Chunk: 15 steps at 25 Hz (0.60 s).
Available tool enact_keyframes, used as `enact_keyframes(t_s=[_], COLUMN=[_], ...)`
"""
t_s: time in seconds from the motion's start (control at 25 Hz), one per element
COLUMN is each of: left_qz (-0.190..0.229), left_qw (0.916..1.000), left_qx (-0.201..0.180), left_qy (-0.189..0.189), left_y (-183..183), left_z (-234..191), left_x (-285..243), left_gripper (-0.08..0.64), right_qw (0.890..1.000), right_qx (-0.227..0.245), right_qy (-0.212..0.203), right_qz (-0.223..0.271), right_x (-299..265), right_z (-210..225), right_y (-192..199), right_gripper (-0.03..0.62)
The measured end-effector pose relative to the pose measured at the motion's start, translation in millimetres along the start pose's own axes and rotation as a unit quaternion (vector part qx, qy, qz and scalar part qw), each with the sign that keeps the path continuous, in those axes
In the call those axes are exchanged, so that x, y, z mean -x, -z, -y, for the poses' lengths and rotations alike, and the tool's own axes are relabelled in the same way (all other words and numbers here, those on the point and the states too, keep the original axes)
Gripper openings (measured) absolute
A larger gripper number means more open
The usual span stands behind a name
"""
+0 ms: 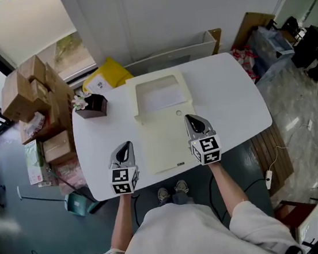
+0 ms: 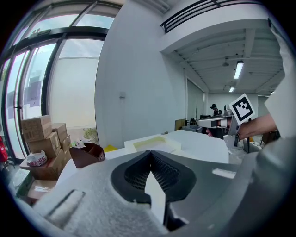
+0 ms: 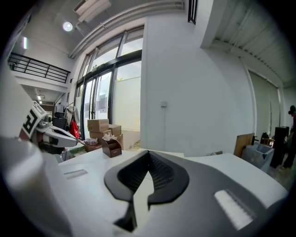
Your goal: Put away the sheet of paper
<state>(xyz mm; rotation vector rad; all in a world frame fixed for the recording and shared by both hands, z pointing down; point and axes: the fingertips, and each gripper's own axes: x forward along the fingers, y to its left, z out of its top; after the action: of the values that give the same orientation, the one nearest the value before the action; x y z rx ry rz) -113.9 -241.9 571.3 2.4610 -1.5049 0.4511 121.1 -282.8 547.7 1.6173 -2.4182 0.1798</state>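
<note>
L gripper (image 2: 150,153): jaws together at the tips, nothing seen pinched btwn them. R gripper (image 3: 149,153): same, tips closed, no thing in them as far as its own view shows.

Outward from the R jaws: they sit over the near-right part of the cream folder (image 1: 164,146), w/ its snap button (image 1: 179,113) just ahead and a bit left of the tips. The white sheet (image 1: 161,96) looks to lie in the folder's far half, so ahead-left of the R tips, near.

From the L jaws: bare table (image 1: 99,134) below them, the folder's left edge just to their right, and the sheet ahead-right, farther off than from R.

Long axis: folder + sheet run away from the person, approx along the way both jaws point, so the sheet's short near edge faces the tips.

Judgement: R is the nearer hand and prob. the one to go fwd. Its jaws must part first. L is placed to steady the folder's left edge. The brown holder (image 1: 91,105), ahead-left of L, is out of the way.
</note>
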Motion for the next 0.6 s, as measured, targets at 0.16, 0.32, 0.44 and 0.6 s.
enact_keyframes(t_s=[0.16, 0.32, 0.44, 0.6], left_qz=[0.022, 0.036, 0.044, 0.052], left_qw=[0.9997, 0.9992, 0.9989, 0.9985], left_qx=[-0.009, -0.013, -0.014, -0.015], left_qy=[0.003, 0.007, 0.011, 0.010], left_y=[-17.7, -28.9, -34.3, -39.0], left_z=[5.0, 12.9, 19.4, 24.0], left_x=[1.6, 9.8, 14.8, 21.9], left_gripper=[0.006, 0.006, 0.006, 0.005], right_qw=[1.000, 1.000, 0.999, 0.999], right_qx=[0.004, 0.002, 0.002, 0.007], right_qy=[0.012, 0.017, 0.026, 0.033], right_qz=[0.018, 0.023, 0.031, 0.033], right_x=[27.8, 54.3, 69.8, 83.8], right_z=[2.4, -0.2, 0.3, -0.1], right_y=[-10.7, -13.4, -17.5, -18.4], right_gripper=[0.001, 0.001, 0.002, 0.000])
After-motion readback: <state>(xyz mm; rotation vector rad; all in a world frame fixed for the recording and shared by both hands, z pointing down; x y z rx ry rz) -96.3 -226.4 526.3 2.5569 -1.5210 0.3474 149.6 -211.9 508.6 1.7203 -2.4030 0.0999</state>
